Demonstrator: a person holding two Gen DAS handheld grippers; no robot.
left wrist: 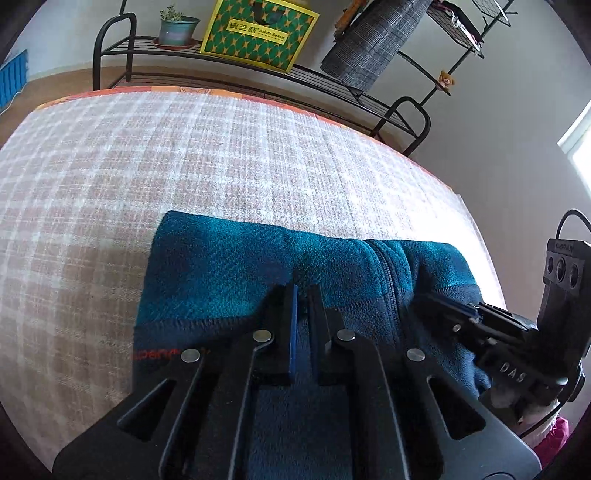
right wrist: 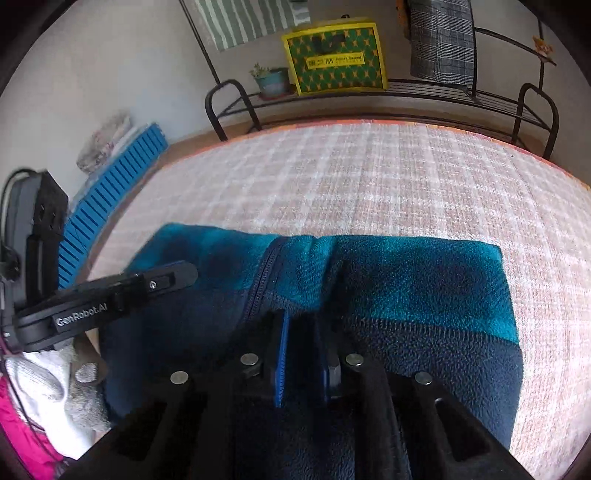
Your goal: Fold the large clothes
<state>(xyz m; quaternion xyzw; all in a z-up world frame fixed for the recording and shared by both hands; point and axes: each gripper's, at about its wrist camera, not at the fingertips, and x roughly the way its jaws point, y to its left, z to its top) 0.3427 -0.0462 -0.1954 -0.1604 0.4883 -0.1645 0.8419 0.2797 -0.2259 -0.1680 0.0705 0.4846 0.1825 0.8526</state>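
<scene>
- Nearest the lens in the left wrist view, the black plastic left gripper (left wrist: 302, 295) shows its linkage arms with round metal pins; its two fingers stand nearly together, one faced with a blue pad, and a ridge of cloth is pinched between them
- The right gripper (right wrist: 300, 321), of the same black build with blue-lined fingers, is likewise narrowed onto a fold of the same cloth
- The thing both hold is a folded fleece jacket in teal and navy (left wrist: 236, 254), nappy and soft, with a stitched seam where teal meets navy and a dark zipper (right wrist: 264, 273) running along a fold; red lettering shows on its navy hem at the left
- The jacket lies on the near part of a bed covered by a pink-and-white checked woven blanket (left wrist: 184, 155), coarse in texture, with an orange edge at the far side
- In the left wrist view the right gripper lies just beside the left, on the jacket's right end
- Beyond the bed stands a black metal wire rack (right wrist: 424, 90), bearing a small plant in a glazed blue-green pot (left wrist: 176, 31), a yellow box patterned with green ovals (right wrist: 334, 55) and a grey checked hanging cloth (right wrist: 441, 40)
- A blue ribbed panel (right wrist: 110, 195) leans at the left by the wall
</scene>
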